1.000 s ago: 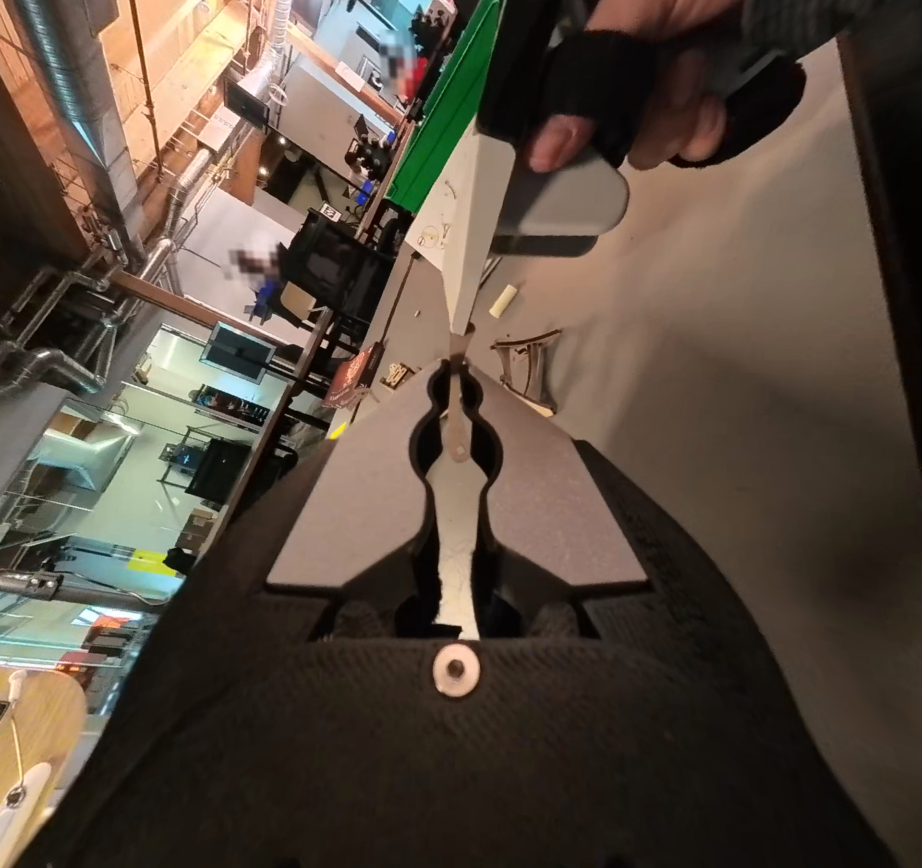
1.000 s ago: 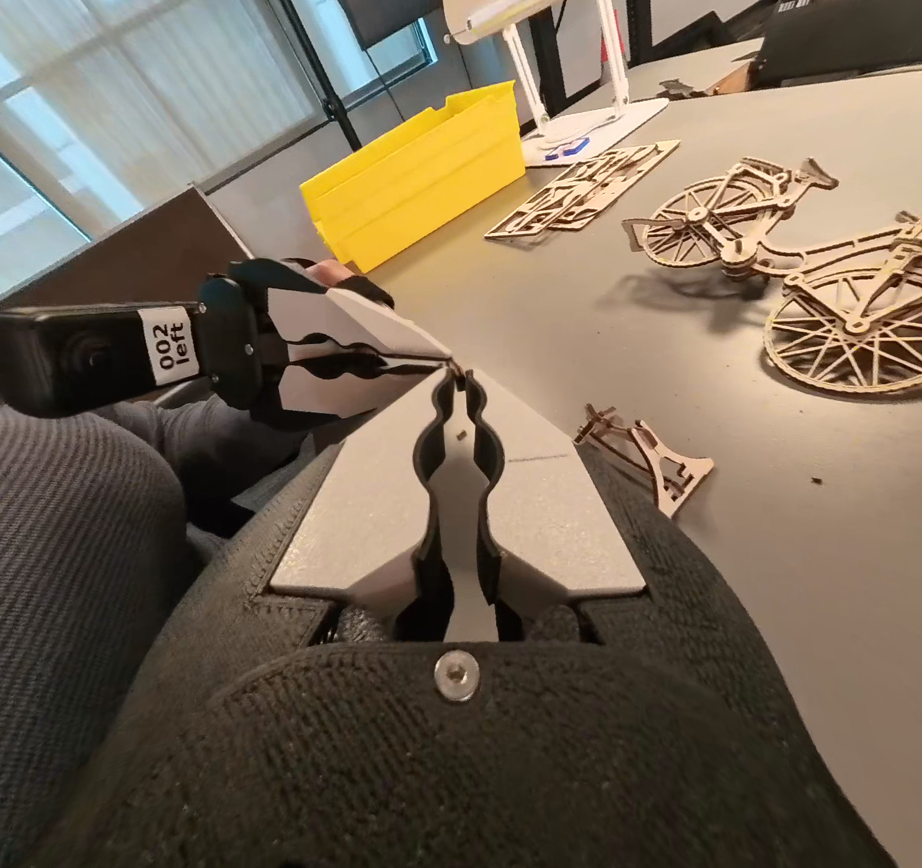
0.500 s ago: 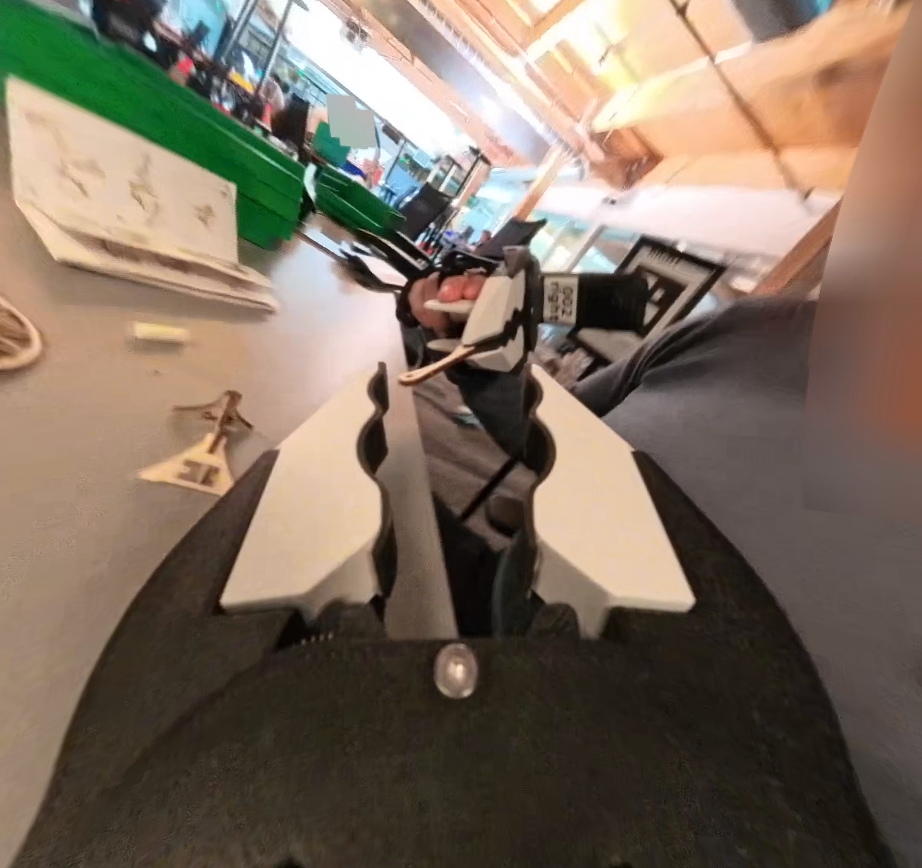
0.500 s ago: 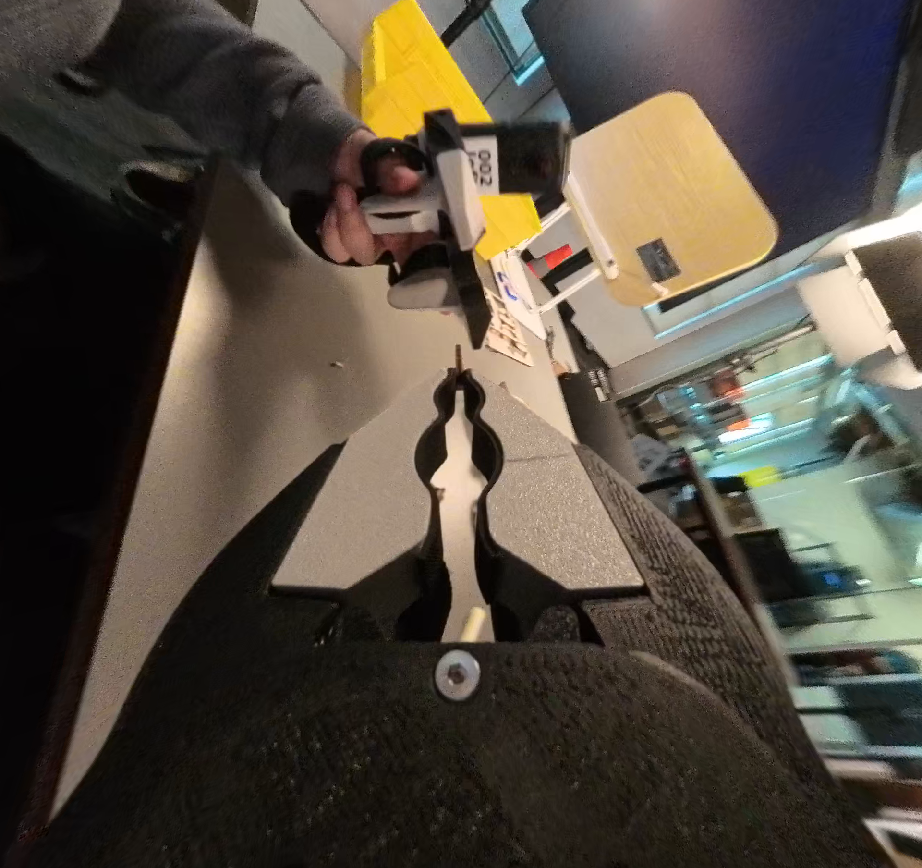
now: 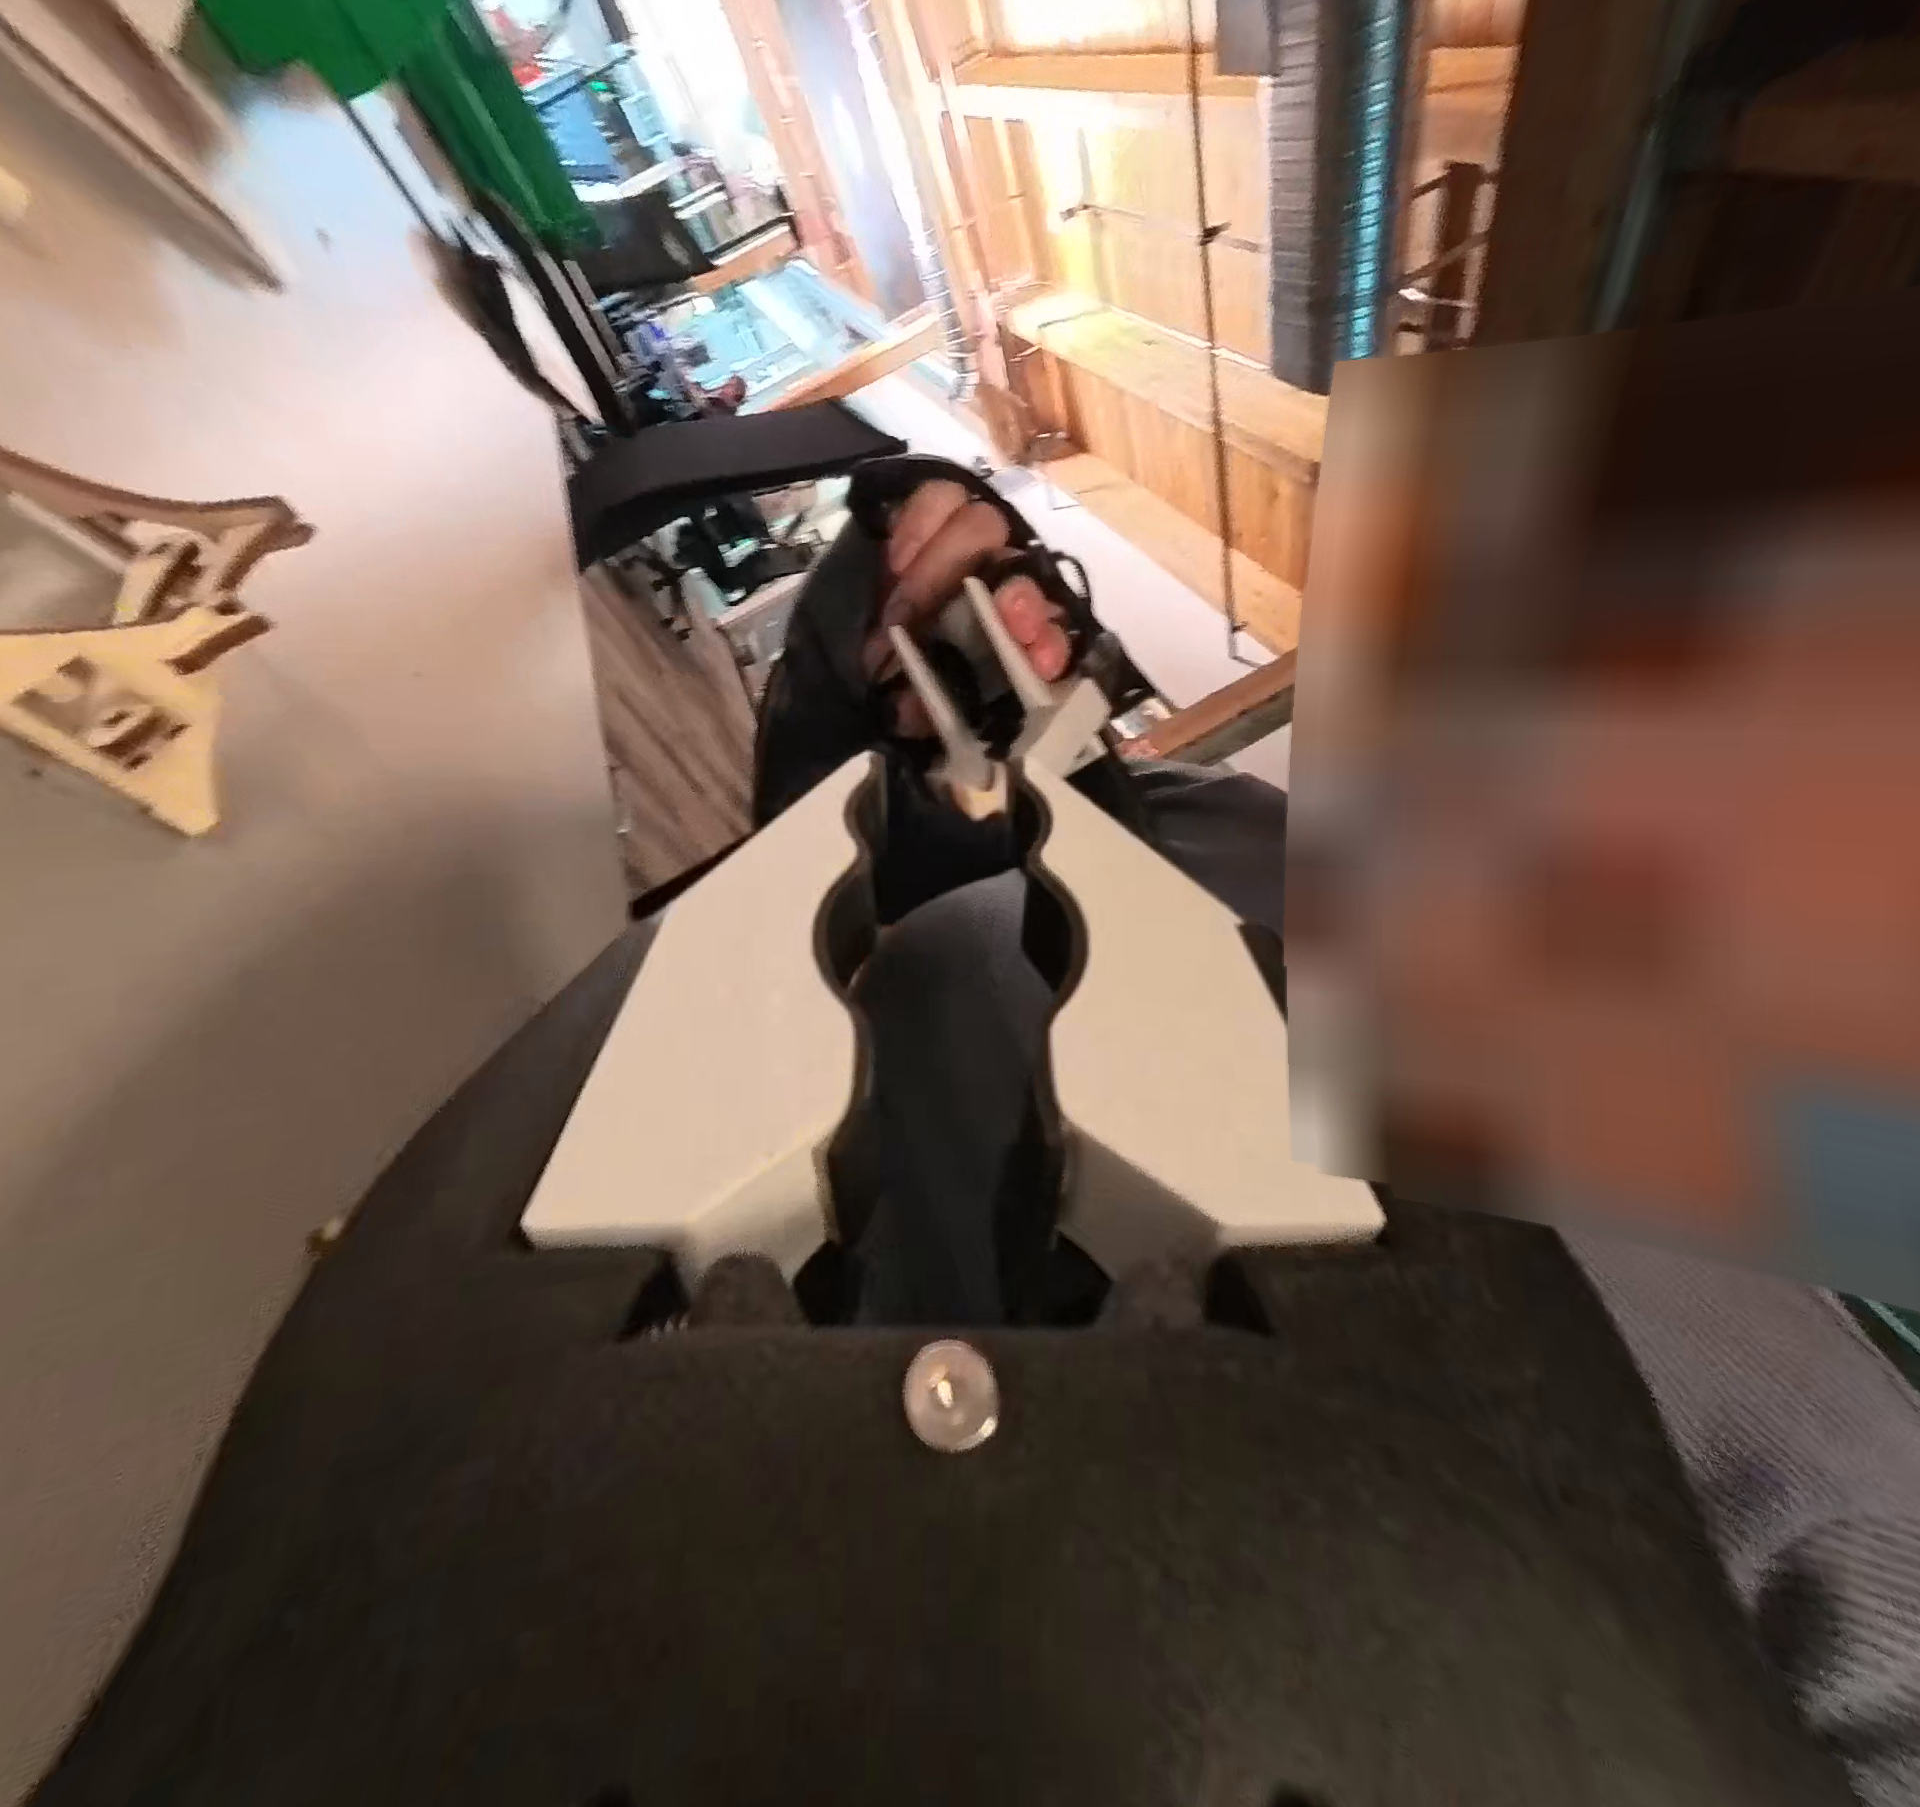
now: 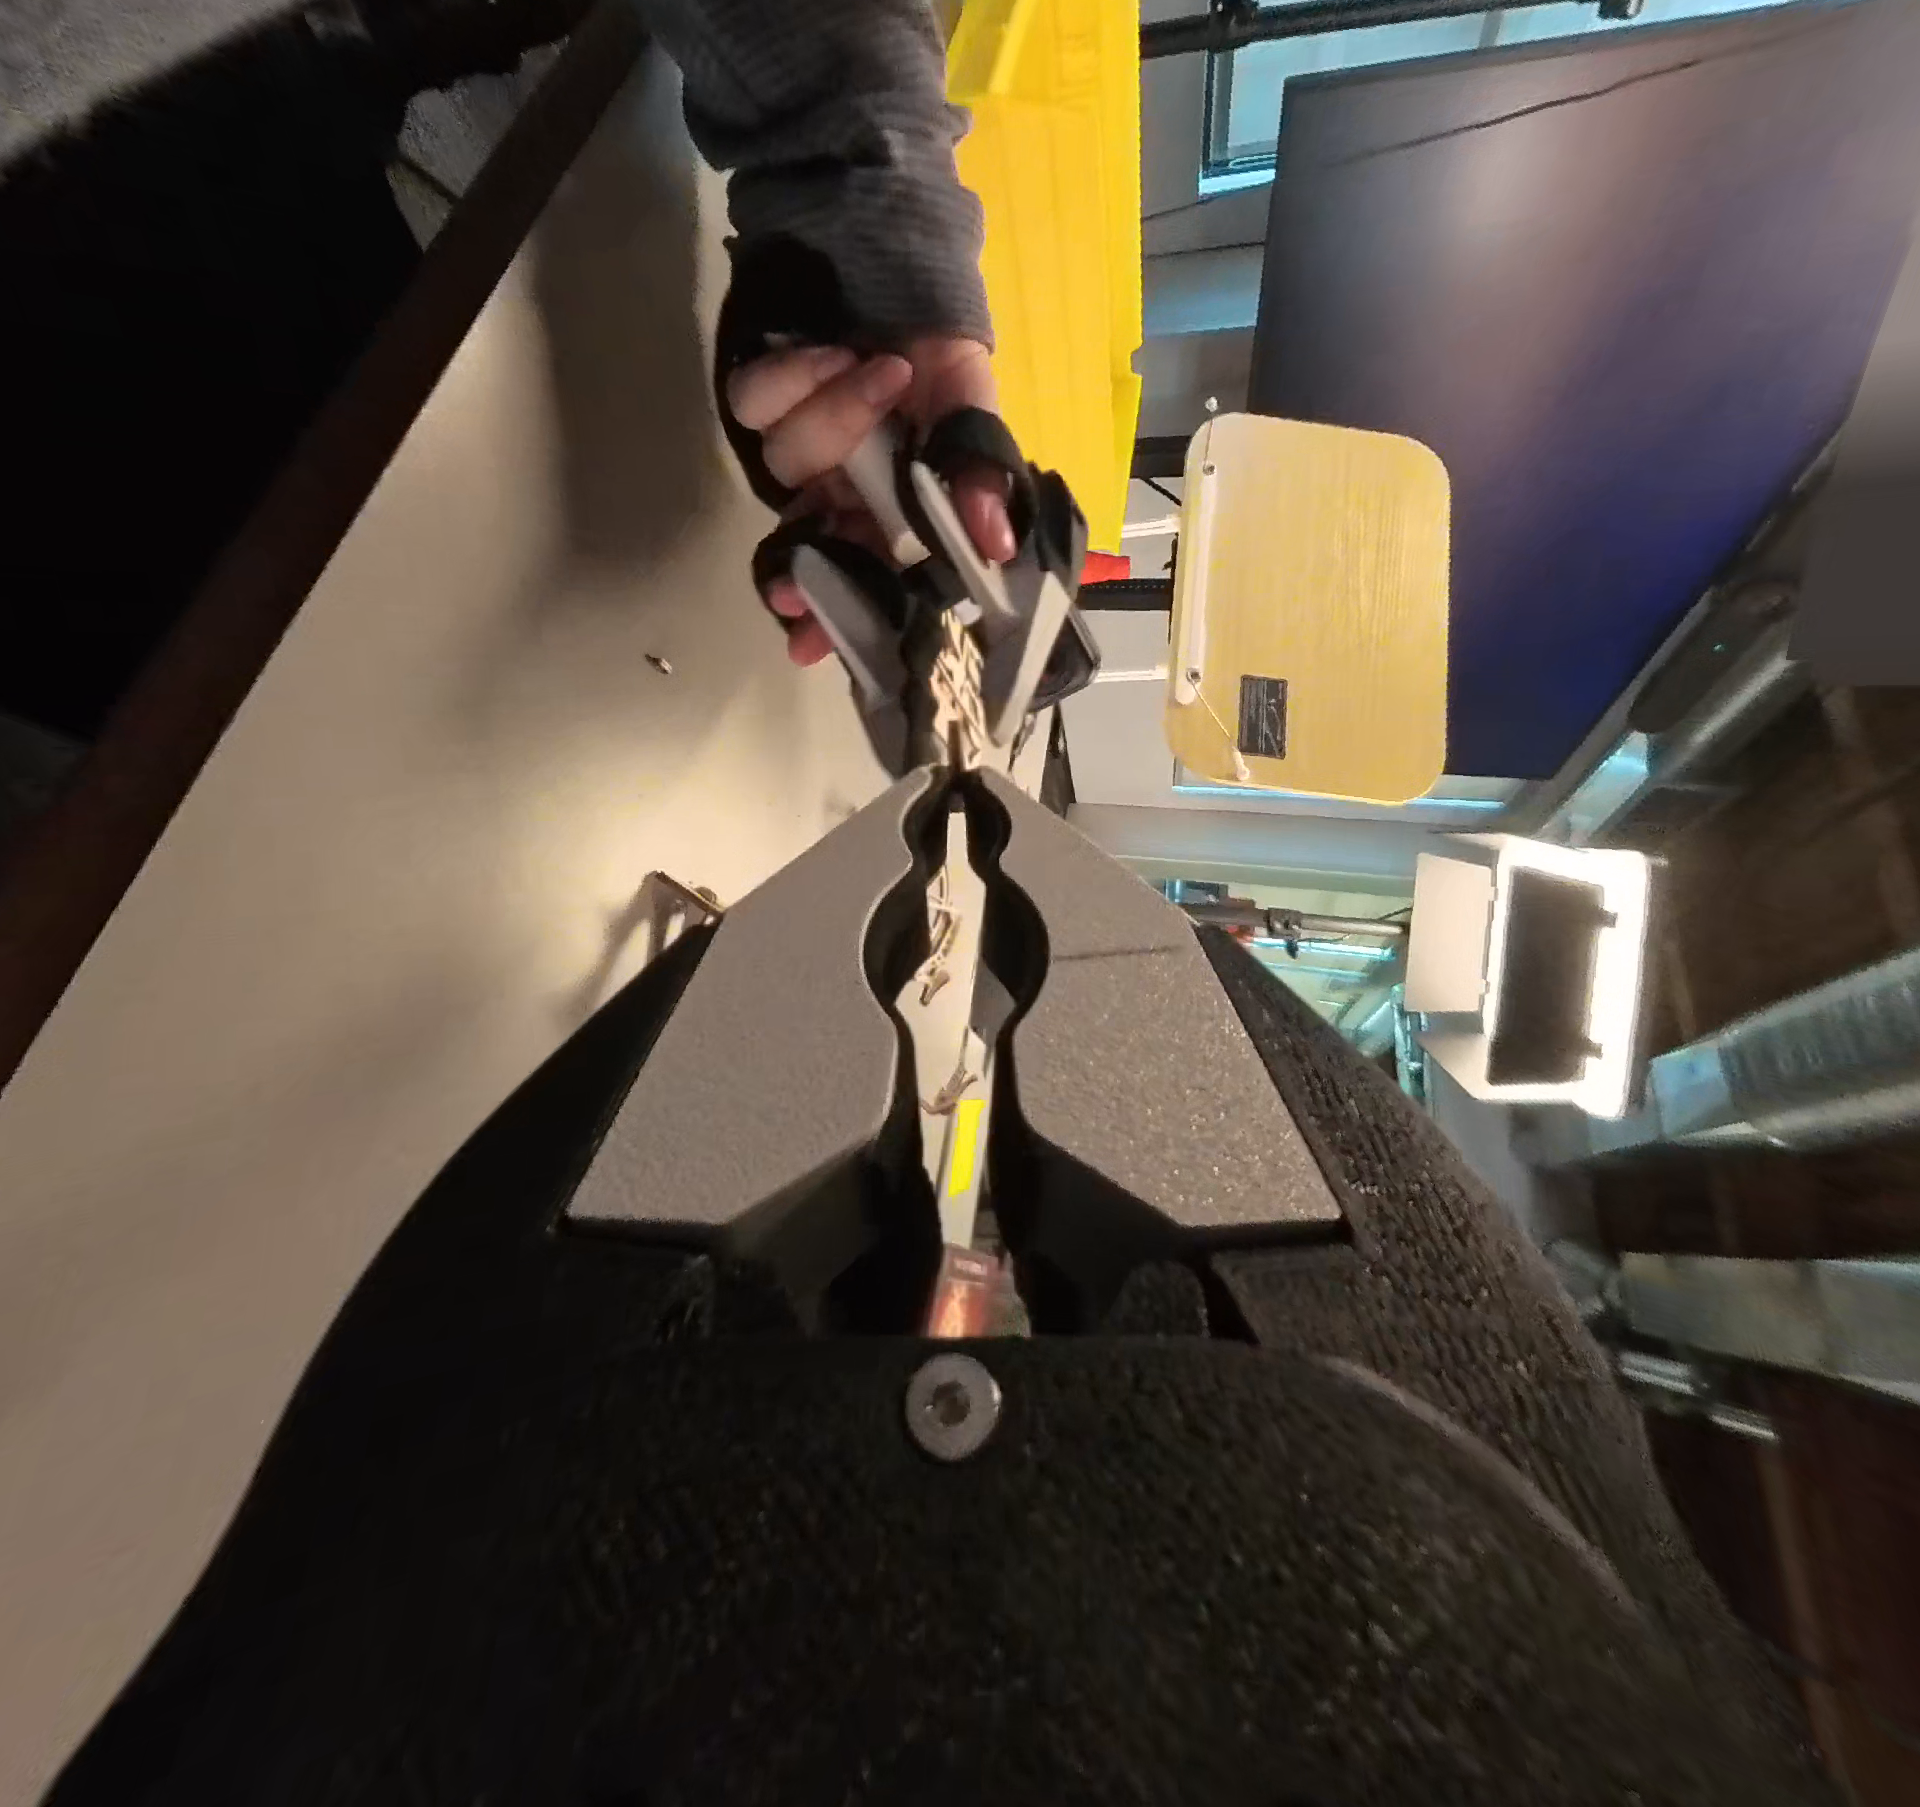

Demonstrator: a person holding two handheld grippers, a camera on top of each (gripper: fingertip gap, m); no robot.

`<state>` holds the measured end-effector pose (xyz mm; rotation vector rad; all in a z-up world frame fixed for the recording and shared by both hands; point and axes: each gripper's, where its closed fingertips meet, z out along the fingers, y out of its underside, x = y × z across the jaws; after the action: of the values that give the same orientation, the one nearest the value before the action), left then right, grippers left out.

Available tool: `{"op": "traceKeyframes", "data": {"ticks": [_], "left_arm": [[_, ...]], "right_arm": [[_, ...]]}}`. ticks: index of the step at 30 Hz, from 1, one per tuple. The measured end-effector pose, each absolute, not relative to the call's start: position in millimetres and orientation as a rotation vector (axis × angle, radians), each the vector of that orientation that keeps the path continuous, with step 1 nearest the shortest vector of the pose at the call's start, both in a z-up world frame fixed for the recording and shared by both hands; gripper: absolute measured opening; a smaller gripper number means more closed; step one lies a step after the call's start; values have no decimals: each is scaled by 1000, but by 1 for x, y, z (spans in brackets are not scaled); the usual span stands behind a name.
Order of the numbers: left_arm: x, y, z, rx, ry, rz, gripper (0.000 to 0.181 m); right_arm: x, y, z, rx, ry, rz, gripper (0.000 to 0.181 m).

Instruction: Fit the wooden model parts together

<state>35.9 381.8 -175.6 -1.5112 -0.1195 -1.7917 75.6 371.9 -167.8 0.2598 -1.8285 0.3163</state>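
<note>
My right gripper [image 6: 951, 781] is shut on a slim pale wooden part, which shows end-on in the left wrist view [image 5: 982, 799]. My left gripper [image 5: 951, 781] is open and empty, its fingers either side of that part's end. The two grippers face each other tip to tip in the air off the table's edge. The right gripper [image 5: 977, 770] shows ahead in the left wrist view, held by a gloved hand. The left gripper [image 6: 951, 734] shows ahead in the right wrist view with its jaws apart.
A triangular wooden frame part [image 5: 135, 635] lies on the grey table [image 6: 312, 822]; its corner also shows in the right wrist view [image 6: 681, 900]. A yellow bin [image 6: 1049, 199] and a wood-backed stand [image 6: 1309, 604] stand farther back. A person's sleeve [image 6: 831, 95] is close. One gripper's finger ends stand about 5 centimeters off the other's.
A second ago both grippers pinched the slim part; the left has since let go and opened. Both views have swung round, and the grippers have come closer, tip to tip.
</note>
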Motion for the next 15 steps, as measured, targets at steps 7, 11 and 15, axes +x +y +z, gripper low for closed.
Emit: {"op": "traceKeyframes", "data": {"ticks": [7, 11, 15], "left_arm": [[49, 371, -176, -1567, 50, -1738, 0], [38, 374, -174, -1580, 78, -1603, 0], [19, 380, -168, -1547, -38, -1590, 9]], "right_arm": [[73, 367, -175, 295, -1853, 318, 0], [63, 378, -177, 196, -1857, 387, 1], [58, 386, -172, 204, -1807, 393, 0]]}}
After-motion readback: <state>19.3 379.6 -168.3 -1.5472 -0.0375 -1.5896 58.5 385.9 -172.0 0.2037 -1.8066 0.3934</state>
